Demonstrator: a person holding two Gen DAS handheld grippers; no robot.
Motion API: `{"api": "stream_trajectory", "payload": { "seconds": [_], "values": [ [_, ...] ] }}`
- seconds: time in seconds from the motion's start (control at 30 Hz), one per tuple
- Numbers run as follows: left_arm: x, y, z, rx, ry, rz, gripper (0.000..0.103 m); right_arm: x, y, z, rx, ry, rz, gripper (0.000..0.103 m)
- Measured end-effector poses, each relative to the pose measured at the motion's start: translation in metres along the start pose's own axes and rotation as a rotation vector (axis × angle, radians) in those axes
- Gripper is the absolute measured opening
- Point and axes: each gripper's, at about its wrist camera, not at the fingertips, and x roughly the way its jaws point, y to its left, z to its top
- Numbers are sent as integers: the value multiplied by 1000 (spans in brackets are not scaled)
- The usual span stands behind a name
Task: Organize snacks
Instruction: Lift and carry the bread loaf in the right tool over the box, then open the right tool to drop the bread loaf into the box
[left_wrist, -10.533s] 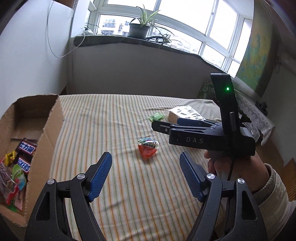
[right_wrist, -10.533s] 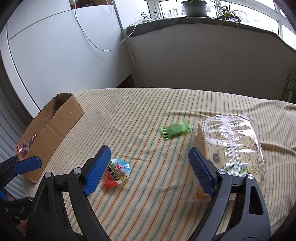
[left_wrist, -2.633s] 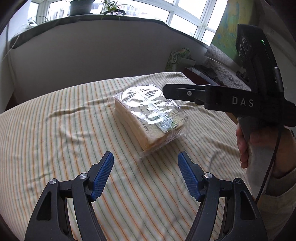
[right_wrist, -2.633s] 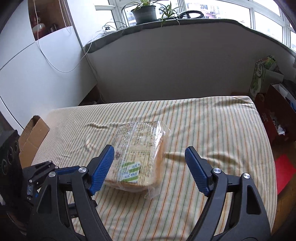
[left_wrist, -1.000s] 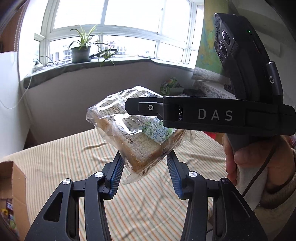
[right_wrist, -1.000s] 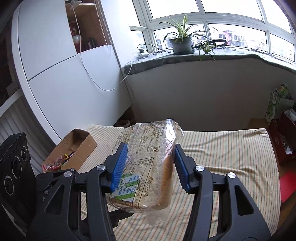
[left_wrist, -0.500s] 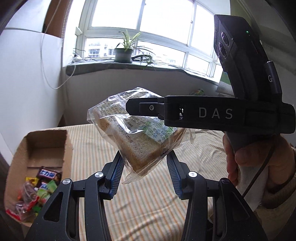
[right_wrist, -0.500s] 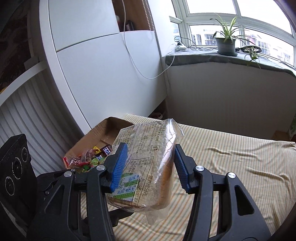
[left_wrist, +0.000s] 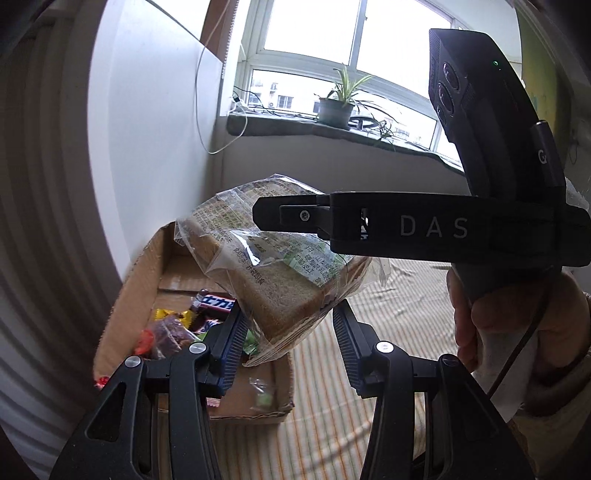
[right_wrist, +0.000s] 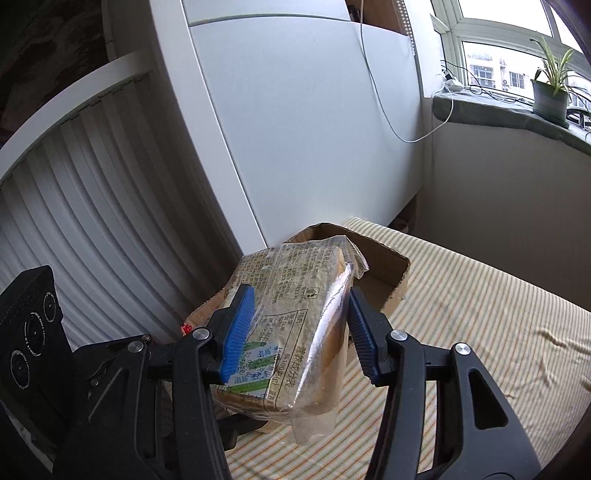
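Plastic-wrapped bread loaf (left_wrist: 273, 273), clenched by left gripper (left_wrist: 288, 332) and right gripper (right_wrist: 299, 328) jaws alike, now hangs over the cardboard snack box (left_wrist: 125, 302); a second ago, over striped bed (right_wrist: 480, 314).

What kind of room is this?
Probably a bedroom at home: a striped bed sheet, a potted plant on the windowsill, and a white wardrobe.

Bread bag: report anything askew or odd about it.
The bread bag hangs tilted in the air, clamped by both the left hand-held gripper and the right hand-held gripper. Its loose plastic end is crumpled. It is above the box, not inside.
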Motion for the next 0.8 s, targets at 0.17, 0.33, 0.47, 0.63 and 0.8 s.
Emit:
{"api": "stream_trajectory", "payload": {
  "seconds": [0.17, 0.33, 0.47, 0.63, 0.8],
  "values": [
    [-5, 13, 0, 3, -7, 13, 46, 6, 4, 7, -14, -4, 13, 53],
    [-1, 25, 4, -8, -6, 25, 47, 21, 1, 16, -11, -2, 29, 53],
    [8, 43, -1, -30, 34, 94, 72, 40, -5, 19, -15, 10, 50, 63],
    [-9, 69, -29, -116, 55, 126, 79, 37, -24, -4, 53, -14, 11, 78],
    [-28, 88, -44, -204, 33, 156, 79, 11, -17, -35, 14, -73, -119, 96]
  ]
}}
